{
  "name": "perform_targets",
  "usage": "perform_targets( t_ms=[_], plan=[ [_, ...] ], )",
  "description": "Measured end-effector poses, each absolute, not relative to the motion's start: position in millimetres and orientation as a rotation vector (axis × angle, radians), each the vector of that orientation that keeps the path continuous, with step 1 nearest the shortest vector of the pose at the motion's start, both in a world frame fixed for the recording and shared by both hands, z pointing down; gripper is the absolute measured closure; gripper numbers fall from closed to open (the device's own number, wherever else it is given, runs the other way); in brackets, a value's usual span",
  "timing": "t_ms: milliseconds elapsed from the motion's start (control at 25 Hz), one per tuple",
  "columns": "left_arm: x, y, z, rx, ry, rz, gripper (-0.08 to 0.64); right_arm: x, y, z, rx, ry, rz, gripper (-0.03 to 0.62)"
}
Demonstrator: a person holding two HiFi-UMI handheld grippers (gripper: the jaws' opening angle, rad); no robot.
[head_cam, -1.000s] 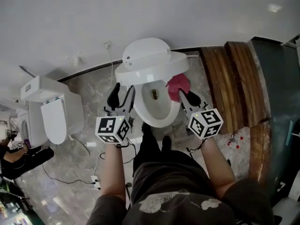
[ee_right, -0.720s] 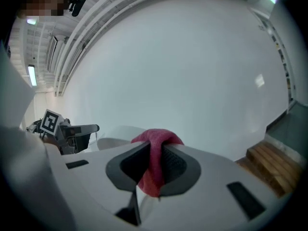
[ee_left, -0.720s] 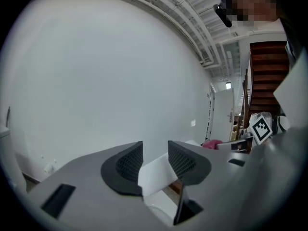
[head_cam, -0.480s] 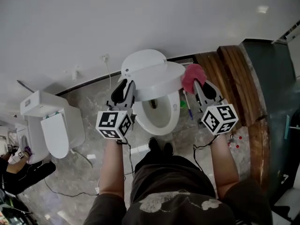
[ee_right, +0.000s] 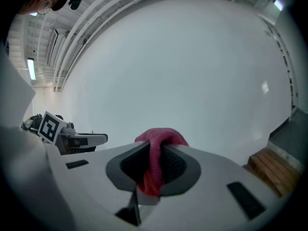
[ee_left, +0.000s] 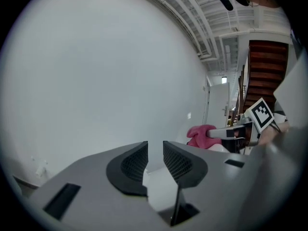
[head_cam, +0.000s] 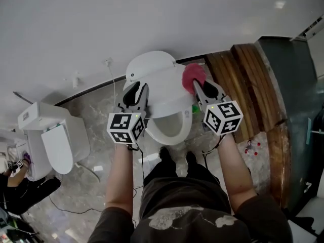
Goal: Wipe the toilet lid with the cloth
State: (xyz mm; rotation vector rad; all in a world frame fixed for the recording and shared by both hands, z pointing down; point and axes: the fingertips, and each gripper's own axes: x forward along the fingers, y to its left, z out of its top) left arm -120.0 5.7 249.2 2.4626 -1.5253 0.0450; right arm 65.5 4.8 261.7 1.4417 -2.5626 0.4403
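Pink cloth (ee_right: 156,153): bunched and clamped fast between the jaws of the right gripper (head_cam: 201,87), at the right rim of the toilet lid (head_cam: 169,95); whether it touches the lid cannot be told.
Left gripper (head_cam: 135,91): its jaws have just been closing and now stand narrow, apparently pinching the lid's left edge, with a white sliver between the pads.
Lid: tilted, part-way over the bowl (head_cam: 169,128).
Risk, slip: glossy plastic in so slight a pinch could slide free, and the lid would slam onto the bowl.
Risk, cloth: only a fold seems caught, so a hard wipe could drag it out.
Risk, crowding: two grippers on one rim may knock together.
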Motion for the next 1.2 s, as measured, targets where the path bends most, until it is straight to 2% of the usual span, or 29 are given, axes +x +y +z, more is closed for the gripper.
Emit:
perform_targets(
  t_ms=[520, 1200],
  plan=[
    [-103.0, 66.9, 320.8, 2.242, -1.72, 0.199, 0.448, 92.1, 54.3, 337.4, 1.17, -2.577, 0.612, 0.543],
    [-79.8, 157.2, 471.4, 1.942, -1.763, 0.331, 0.448, 106.2, 126.5, 478.2, 0.939, -2.455, 0.81, 0.543]
  ],
)
